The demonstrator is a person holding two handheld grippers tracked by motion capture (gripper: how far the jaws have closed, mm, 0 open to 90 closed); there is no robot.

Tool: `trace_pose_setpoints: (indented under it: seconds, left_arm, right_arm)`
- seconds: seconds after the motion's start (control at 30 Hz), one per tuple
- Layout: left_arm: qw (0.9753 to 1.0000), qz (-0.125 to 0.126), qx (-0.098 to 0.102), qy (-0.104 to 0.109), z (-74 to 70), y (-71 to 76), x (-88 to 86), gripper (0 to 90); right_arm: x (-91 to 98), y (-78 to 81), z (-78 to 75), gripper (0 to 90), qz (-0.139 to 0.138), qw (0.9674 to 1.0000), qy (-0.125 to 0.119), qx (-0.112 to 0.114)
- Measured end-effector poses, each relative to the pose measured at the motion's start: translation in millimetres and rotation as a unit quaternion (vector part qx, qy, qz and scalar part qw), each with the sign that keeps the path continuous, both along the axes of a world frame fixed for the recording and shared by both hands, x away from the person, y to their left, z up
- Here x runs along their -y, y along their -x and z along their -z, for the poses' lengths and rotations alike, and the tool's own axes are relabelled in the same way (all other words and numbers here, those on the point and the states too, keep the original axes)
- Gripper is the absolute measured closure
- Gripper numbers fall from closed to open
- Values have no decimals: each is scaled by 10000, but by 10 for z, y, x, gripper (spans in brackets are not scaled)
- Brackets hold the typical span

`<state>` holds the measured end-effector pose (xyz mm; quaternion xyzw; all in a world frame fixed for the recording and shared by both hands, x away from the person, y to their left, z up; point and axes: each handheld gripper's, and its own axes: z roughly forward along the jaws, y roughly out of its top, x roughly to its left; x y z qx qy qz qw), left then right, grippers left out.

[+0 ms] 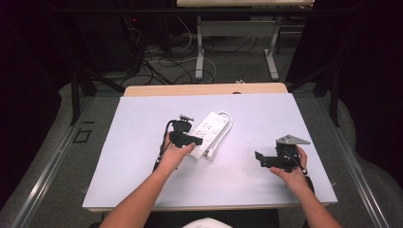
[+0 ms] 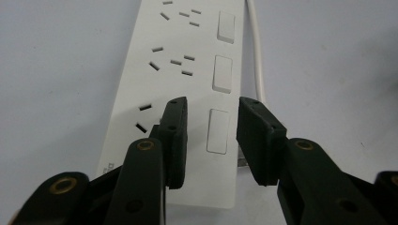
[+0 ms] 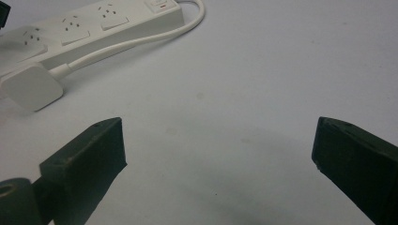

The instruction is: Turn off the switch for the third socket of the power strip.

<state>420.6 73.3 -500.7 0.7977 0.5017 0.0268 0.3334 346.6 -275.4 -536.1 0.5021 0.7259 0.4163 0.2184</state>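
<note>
A white power strip (image 1: 212,126) lies slantwise at the middle of the white mat (image 1: 138,156), its cord (image 1: 227,118) looped round the far end and its plug (image 1: 210,153) beside the near end. My left gripper (image 1: 194,140) hovers over the strip's near end. In the left gripper view the strip (image 2: 197,75) runs away from me, and the left gripper (image 2: 212,122) is open a little, its jaws either side of the nearest rocker switch (image 2: 218,131) with nothing held. My right gripper (image 1: 261,159) is wide open over bare mat at the right. The right gripper view has the right gripper (image 3: 218,145) facing the strip (image 3: 84,26) and plug (image 3: 30,86).
The mat covers a wooden table whose far edge (image 1: 204,89) shows. Beyond it, on the floor, are loose cables (image 1: 161,66) and the legs of another table (image 1: 199,52). Bare mat lies to the left, right and front of the strip.
</note>
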Motion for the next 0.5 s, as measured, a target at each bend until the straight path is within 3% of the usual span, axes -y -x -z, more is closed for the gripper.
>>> trace_pose_setpoints:
  seconds: [0.07,0.5]
  left_arm:
    - [9999,13,117,-72,-9,-2,-12,604]
    - [9998,-81,137,-69,-72,18,-75,532]
  right_arm:
    - [6,-1,-3,25,-3,10000,4,26]
    - [0,0,0,25,2,10000,-4,-1]
